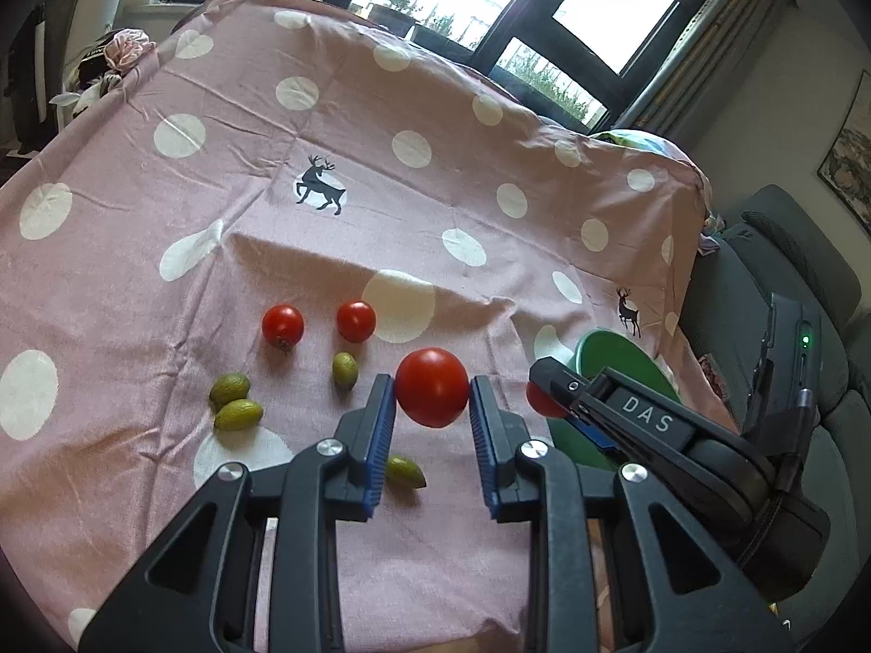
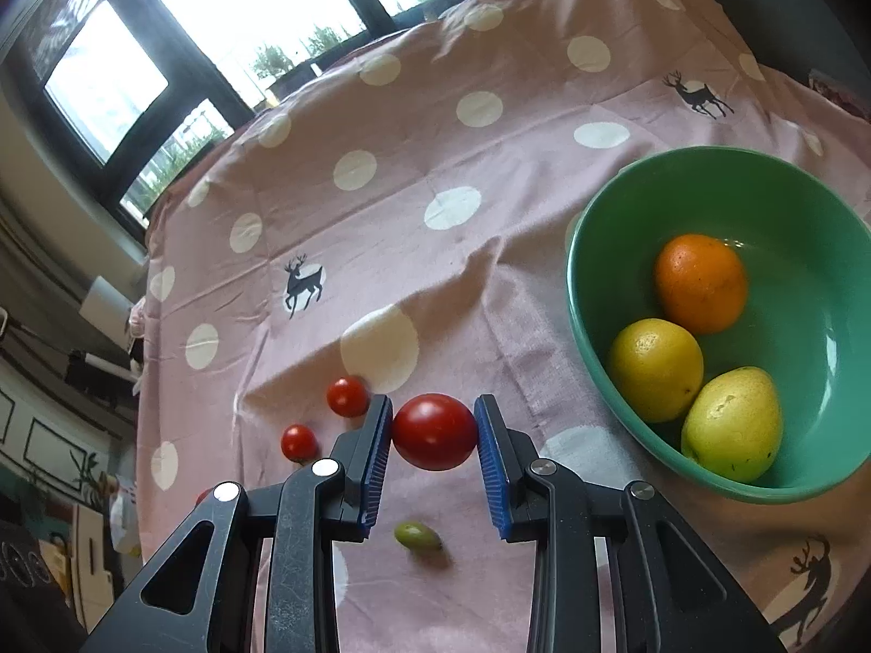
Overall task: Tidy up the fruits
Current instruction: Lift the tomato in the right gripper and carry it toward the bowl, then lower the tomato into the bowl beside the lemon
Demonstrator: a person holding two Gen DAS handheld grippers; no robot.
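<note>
My left gripper (image 1: 431, 394) is shut on a red tomato (image 1: 431, 387), held above the pink dotted cloth. My right gripper (image 2: 434, 435) is shut on another red tomato (image 2: 434, 431), left of the green bowl (image 2: 805, 250). From the left wrist view the right gripper (image 1: 547, 389) shows side-on with its tomato (image 1: 543, 407), hiding part of the bowl (image 1: 615, 359). Two smaller tomatoes (image 1: 282, 325) (image 1: 356, 321) lie on the cloth with several small green fruits (image 1: 238, 414). One green fruit (image 2: 417, 536) lies under the right gripper.
The bowl holds an orange (image 2: 700, 283), a lemon (image 2: 655, 370) and a yellow-green pear-shaped fruit (image 2: 732, 424). The cloth (image 1: 381, 163) covers the table up to the windows. A grey sofa (image 1: 789, 250) stands past the table's right edge.
</note>
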